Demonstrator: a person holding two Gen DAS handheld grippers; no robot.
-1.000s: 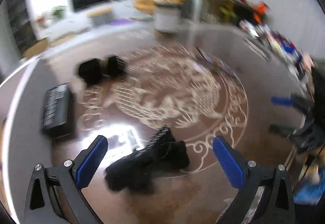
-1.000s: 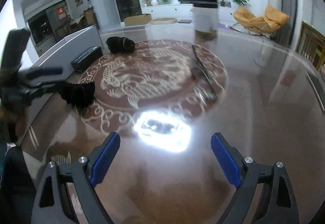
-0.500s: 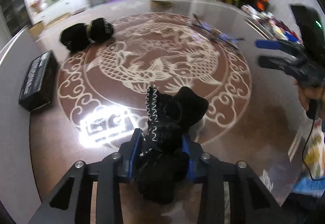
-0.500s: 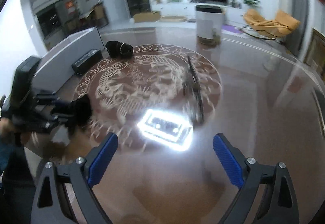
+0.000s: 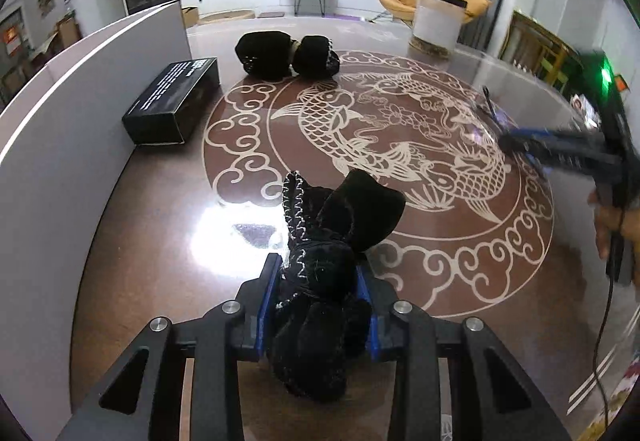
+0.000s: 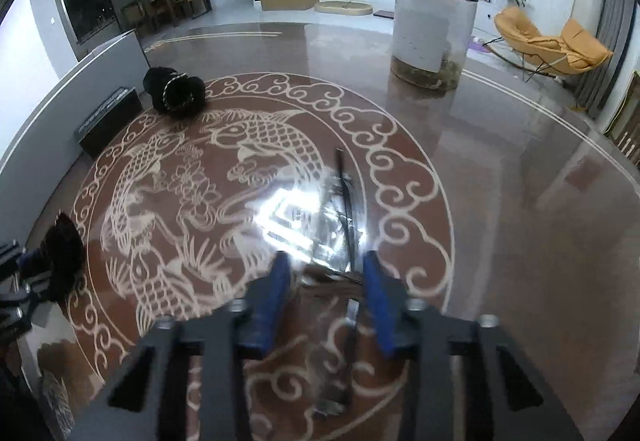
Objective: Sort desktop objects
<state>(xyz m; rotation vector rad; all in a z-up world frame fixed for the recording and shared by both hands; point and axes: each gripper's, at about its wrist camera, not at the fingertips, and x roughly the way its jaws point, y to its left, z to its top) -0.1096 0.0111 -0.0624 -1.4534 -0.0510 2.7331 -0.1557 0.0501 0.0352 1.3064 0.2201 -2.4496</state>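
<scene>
- Nearest of all, the left gripper (image 5: pixel 316 285) has its two blue pads squeezed against a black glove (image 5: pixel 320 281) trimmed with white stitching; the bulk of the glove sits between the fingers and bulges out past their tips over the table (image 5: pixel 160 225).
- The right gripper (image 6: pixel 326 281) is narrowed around a clear packet with a thin dark rod (image 6: pixel 346 209) inside. The packet's near end runs in between the blue pads, but blur and glare keep me from saying whether the pads are actually touching it or the jaws are fully closed.
- Seen from the left camera, the right gripper (image 5: pixel 516 145) hangs low over the far right of the koi pattern, blurred.
- Further back on the left, one black box (image 5: pixel 172 107) lies flat beside the white partition (image 5: pixel 80 81).
- Beyond it, at the far rim of the pattern, one pair of rolled black gloves (image 5: pixel 288 55) sits with the two bundles touching: counting the held one, three dark glove pieces in all.
- Farthest on the table stands one white canister (image 6: pixel 434 27) with a dark lid.
</scene>
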